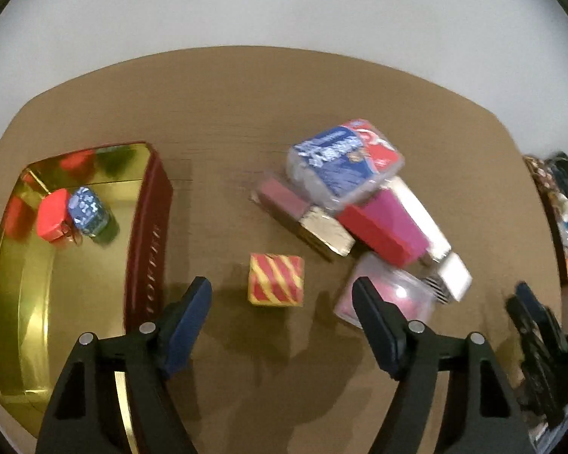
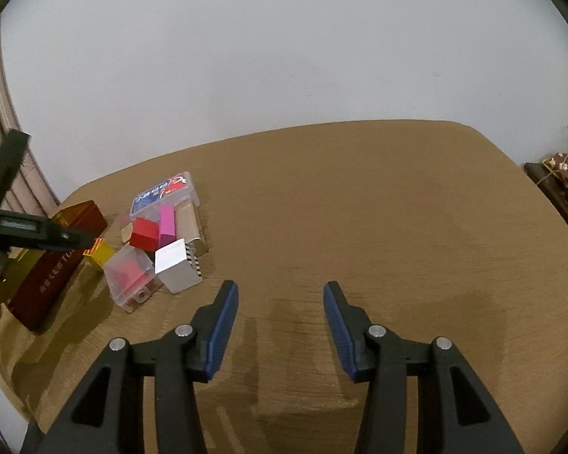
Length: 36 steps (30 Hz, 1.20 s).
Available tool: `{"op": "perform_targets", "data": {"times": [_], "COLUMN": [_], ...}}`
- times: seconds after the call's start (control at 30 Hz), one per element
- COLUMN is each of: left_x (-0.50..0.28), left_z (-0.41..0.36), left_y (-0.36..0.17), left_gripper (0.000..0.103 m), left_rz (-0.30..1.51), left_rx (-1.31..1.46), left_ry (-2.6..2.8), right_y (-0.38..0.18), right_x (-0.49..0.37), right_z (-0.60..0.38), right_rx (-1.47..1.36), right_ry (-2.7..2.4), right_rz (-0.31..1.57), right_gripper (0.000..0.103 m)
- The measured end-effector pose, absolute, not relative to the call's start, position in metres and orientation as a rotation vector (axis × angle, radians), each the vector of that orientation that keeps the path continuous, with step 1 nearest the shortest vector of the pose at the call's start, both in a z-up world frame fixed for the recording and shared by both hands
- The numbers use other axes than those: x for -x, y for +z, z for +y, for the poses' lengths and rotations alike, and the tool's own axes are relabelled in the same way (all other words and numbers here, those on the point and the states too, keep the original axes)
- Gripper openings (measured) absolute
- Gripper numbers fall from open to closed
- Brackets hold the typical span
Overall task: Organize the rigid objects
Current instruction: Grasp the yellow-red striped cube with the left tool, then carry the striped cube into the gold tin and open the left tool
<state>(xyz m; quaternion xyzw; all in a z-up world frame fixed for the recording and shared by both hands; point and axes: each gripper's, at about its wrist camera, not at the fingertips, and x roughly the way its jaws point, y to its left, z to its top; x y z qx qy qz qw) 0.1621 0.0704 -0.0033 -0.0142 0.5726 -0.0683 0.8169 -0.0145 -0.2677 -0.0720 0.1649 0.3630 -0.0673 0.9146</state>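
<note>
My left gripper (image 1: 282,287) is open and empty above the table, with a red-and-yellow striped cube (image 1: 276,279) on the table between and just beyond its fingertips. A gold tin with red walls (image 1: 147,227) stands at the left and holds a red box (image 1: 51,213) and a blue patterned box (image 1: 87,212). A pile to the right has a blue-and-red clear case (image 1: 346,164), a red and magenta box (image 1: 382,223), a gold block (image 1: 327,230), a clear box with red inside (image 1: 394,295) and a silver box (image 1: 452,276). My right gripper (image 2: 280,291) is open and empty over bare table, right of the pile (image 2: 163,242).
The brown table (image 2: 359,208) stands against a white wall. The tin (image 2: 56,265) shows at the left of the right wrist view, with the left gripper's body (image 2: 15,227) above it. Cluttered dark furniture (image 1: 549,227) stands beyond the table's right edge.
</note>
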Motion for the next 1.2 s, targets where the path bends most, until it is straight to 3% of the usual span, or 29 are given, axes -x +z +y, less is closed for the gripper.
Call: {"op": "perform_targets", "data": {"times": [0.17, 0.27, 0.4, 0.5, 0.83, 1.2], "left_x": [-0.174, -0.180, -0.183, -0.183, -0.175, -0.166], "left_z": [0.073, 0.069, 0.066, 0.069, 0.064, 0.088], "left_y": [-0.013, -0.020, -0.027, -0.026, -0.012, 0.045], "left_gripper": [0.073, 0.065, 0.049, 0.026, 0.026, 0.026], "left_rz": [1.243, 1.256, 1.274, 1.260, 1.231, 1.165], "left_rx": [0.020, -0.001, -0.039, -0.061, -0.077, -0.031], "left_ry": [-0.140, -0.137, -0.105, -0.100, -0.205, -0.226], "right_y": [-0.070, -0.069, -0.070, -0.069, -0.070, -0.074], "right_x": [0.016, 0.015, 0.015, 0.017, 0.015, 0.011], "right_z": [-0.269, -0.267, -0.270, -0.272, -0.272, -0.270], "right_rx": [-0.353, -0.348, -0.360, -0.363, -0.361, -0.358], "right_ry": [-0.123, -0.120, -0.123, -0.126, -0.144, -0.147], "right_rz": [0.746, 0.752, 0.759, 0.763, 0.778, 0.795], "right_gripper": [0.048, 0.048, 0.048, 0.048, 0.048, 0.048]}}
